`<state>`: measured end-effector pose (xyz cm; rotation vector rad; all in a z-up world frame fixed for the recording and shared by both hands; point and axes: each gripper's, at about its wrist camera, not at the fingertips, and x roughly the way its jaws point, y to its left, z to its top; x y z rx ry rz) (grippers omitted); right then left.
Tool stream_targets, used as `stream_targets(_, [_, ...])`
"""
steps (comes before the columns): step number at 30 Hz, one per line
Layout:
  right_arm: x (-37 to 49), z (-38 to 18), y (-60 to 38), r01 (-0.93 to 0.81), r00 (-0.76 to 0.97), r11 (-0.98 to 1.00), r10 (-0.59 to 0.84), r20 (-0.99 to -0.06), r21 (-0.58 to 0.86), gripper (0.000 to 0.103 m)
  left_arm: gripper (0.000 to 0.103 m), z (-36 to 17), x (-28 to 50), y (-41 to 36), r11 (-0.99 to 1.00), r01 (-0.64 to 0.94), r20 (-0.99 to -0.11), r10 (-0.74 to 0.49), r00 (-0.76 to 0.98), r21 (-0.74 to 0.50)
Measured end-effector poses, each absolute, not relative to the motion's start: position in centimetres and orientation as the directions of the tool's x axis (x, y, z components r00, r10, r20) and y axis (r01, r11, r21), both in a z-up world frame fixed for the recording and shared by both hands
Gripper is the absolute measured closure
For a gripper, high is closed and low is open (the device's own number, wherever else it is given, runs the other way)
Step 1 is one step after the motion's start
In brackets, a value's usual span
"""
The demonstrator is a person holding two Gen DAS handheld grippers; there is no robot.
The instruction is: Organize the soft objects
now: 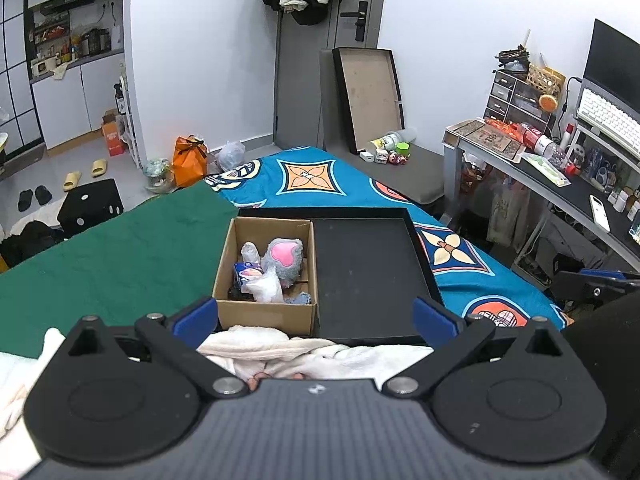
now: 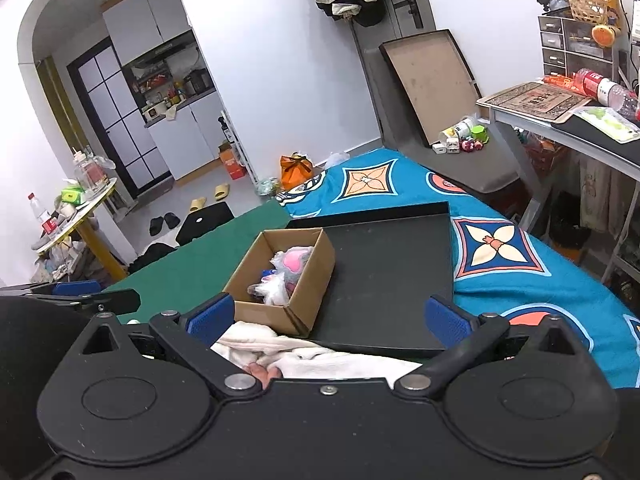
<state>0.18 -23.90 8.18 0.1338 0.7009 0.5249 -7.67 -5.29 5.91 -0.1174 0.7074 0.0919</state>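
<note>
Landmark: cardboard box (image 1: 266, 272), standing in the left end of a black tray (image 1: 368, 276) on the bed.

Box contents: grey plush with a pink heart (image 1: 284, 258), a small blue packet (image 1: 247, 272), a clear plastic bag (image 1: 266, 288), and some blue-grey fabric at the near right corner. All lie inside the box walls. The tray right of the box is bare.

A white towel (image 1: 280, 346) lies bunched just in front of the box, its long axis running left-right along the tray's near edge.

Left gripper (image 1: 316, 316): jaws wide apart, holding nothing. The box sits straight ahead, just left of its centre line, so this arm is the better lined up.
Right gripper (image 2: 330, 316): jaws likewise wide apart, empty. The box lies ahead and to its left, seen corner-on; bare tray is straight ahead.

Judgement: soft items gathered in the box fit either a sorted result or a stock to be laid out on the tray; the frames do not settle which.
</note>
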Motion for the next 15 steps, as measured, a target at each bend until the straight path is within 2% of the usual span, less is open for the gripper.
stream_targets(15, [0.15,8.32,-24.03,-0.410,0.646,0.871,0.487,-0.588,0.271,0.000,0.000,5.89,-7.93,-5.00,0.988,-0.130,-0.652,0.041,0.757,-0.088])
